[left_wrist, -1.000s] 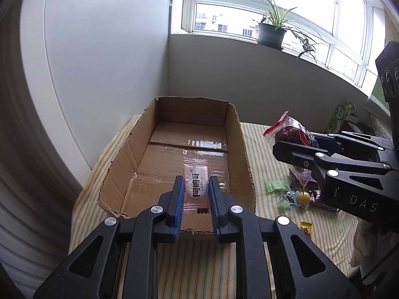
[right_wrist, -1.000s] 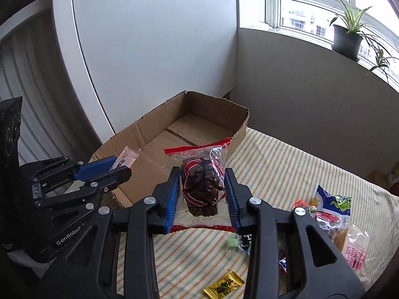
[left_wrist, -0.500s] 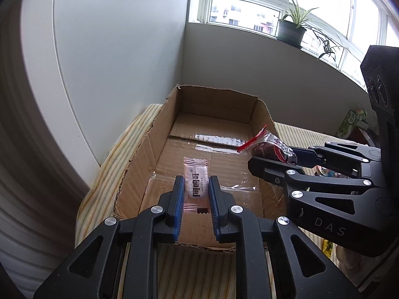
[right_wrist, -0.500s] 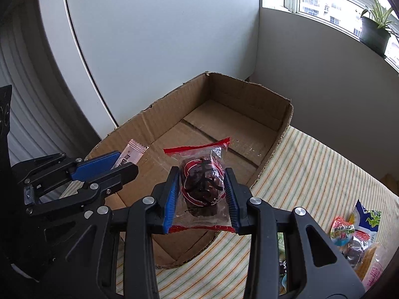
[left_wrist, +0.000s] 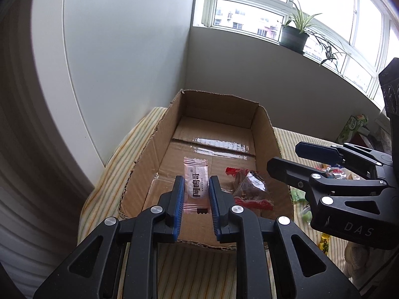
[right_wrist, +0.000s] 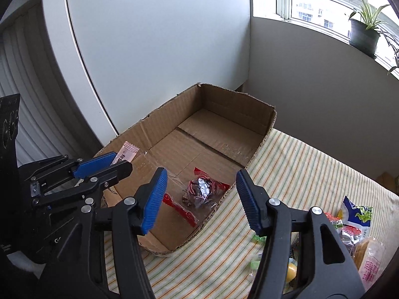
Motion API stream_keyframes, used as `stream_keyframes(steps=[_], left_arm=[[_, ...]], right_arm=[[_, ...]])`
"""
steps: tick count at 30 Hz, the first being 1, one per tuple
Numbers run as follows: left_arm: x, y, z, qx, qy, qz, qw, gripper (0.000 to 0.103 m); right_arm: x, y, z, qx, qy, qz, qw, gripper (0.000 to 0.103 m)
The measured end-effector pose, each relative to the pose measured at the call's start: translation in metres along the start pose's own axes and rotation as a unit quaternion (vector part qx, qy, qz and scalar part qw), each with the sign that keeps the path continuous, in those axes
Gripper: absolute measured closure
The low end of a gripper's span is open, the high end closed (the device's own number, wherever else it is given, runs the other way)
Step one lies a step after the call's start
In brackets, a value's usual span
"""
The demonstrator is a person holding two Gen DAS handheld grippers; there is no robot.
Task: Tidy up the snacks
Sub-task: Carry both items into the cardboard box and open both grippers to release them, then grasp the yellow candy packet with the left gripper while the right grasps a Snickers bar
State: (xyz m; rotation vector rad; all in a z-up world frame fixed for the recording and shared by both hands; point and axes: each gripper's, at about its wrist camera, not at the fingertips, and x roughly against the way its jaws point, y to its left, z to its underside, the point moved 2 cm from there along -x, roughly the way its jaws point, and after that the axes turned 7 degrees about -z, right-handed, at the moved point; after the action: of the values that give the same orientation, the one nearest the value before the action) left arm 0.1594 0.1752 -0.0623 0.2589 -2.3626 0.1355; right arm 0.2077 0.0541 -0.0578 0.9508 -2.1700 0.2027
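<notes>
Cardboard box (right_wrist: 224, 114) beneath our spread, empty right gripper (right_wrist: 200, 199) holds the red-sealed snack (right_wrist: 199, 191), so our left gripper (left_wrist: 196, 194), clamping the pink sachet (left_wrist: 196, 184) over it, releases next.

Both the left gripper (left_wrist: 196, 196) and right gripper (right_wrist: 200, 196) are black plastic with ribbed blue pads (right_wrist: 154, 196), silver screws and triangular cut-outs.
</notes>
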Motion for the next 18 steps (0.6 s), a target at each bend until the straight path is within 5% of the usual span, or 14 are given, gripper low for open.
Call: stream_keyframes(steps=[4,11,18], left_arm=[[-0.001,0.000,-0.004,0.006,0.006,-0.003,1.0000,0.059],[0.025,-0.008,-0.004,0.002,-0.017,0.002,0.9999,0.059],[0.048,-0.023,0.003,-0.002,-0.028,0.018,0.9995,0.059]], right_arm=[[0.025,-0.005,0.006,-0.004,-0.014,0.011,1.000,0.043],[0.072,-0.031,0.026,-0.023,-0.032,0.036,0.999,0.042],[0.120,-0.065,0.053,-0.036,-0.044,0.060,0.997,0.024]])
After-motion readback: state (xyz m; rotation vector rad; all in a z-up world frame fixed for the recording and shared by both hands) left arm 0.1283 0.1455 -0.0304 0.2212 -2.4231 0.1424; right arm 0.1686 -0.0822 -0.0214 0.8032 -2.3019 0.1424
